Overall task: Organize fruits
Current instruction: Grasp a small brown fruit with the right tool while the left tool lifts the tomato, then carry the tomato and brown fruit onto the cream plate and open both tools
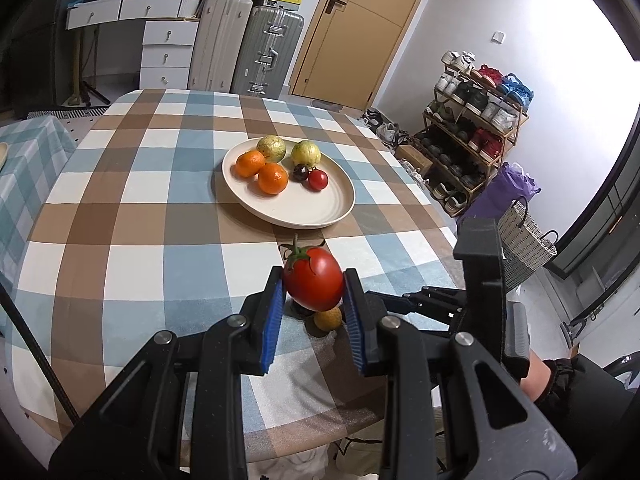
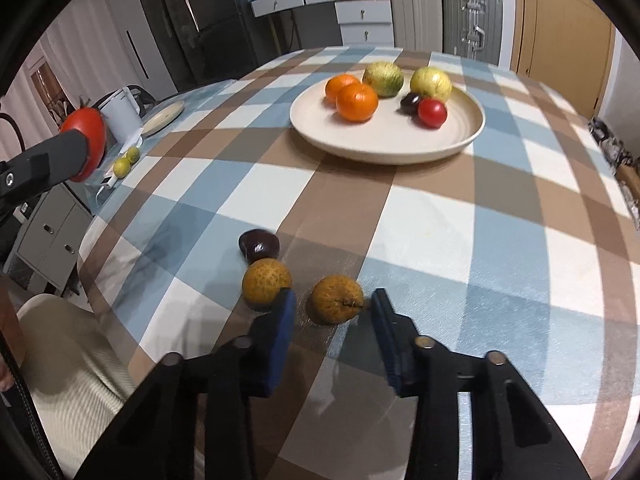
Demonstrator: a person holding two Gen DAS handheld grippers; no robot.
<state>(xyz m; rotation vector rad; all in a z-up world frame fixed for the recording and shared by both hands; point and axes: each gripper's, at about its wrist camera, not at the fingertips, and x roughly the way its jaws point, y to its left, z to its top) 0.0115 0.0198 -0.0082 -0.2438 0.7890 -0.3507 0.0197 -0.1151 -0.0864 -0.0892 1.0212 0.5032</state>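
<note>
The left gripper (image 1: 314,286) hung above the near part of the checked tablecloth (image 1: 132,216), pointed toward the cream plate (image 1: 320,212). Its blue pads (image 1: 274,312) were pressed against both sides of a large red tomato (image 1: 314,280), lifted clear of the cloth with its green stem up. In the right wrist view the same tomato (image 2: 86,142) showed at the far left, raised above the table.

The right gripper (image 2: 330,308) was low over the near cloth, its jaws spread wide and gripping nothing. A small rough-skinned yellow fruit (image 2: 337,299) lay on the cloth between the fingertips; whether the pads touched it could not be told. A second yellow fruit (image 2: 266,283) sat just beside the left finger, touching a dark plum (image 2: 259,245) beyond it.

The plate stood farther back on the table, holding two oranges (image 2: 352,94), two yellow-green fruits (image 2: 406,78), a dark plum (image 2: 411,103) and a small red tomato (image 2: 432,112).
</note>
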